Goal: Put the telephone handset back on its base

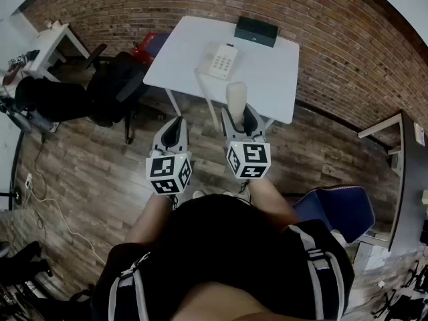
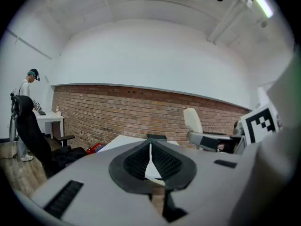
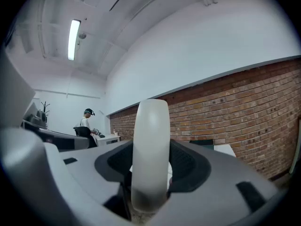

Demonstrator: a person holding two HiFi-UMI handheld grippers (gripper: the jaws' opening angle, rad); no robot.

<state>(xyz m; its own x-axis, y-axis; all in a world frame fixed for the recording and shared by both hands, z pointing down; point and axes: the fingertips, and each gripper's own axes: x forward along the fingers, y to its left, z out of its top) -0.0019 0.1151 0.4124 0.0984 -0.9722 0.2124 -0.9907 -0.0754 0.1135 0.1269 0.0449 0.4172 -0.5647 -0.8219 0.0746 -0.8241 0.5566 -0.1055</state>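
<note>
Right claw [image 1: 238,118] is clamped on the white handset [image 1: 236,97], which stands upright between its pads, long axis crossing the jaws. Left claw [image 1: 175,124], at its left in the frame, has its jaws together on nothing. Up the frame from the handset, the phone base [image 1: 219,61] lies on the white counter [image 1: 271,79], nearer the right claw. In the right gripper view the handset blocks the base, and its cradle is too small to make out

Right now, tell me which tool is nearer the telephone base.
Right. The right tool, holding the handset, is just short of the telephone base; the left tool sits farther back-left.
</note>
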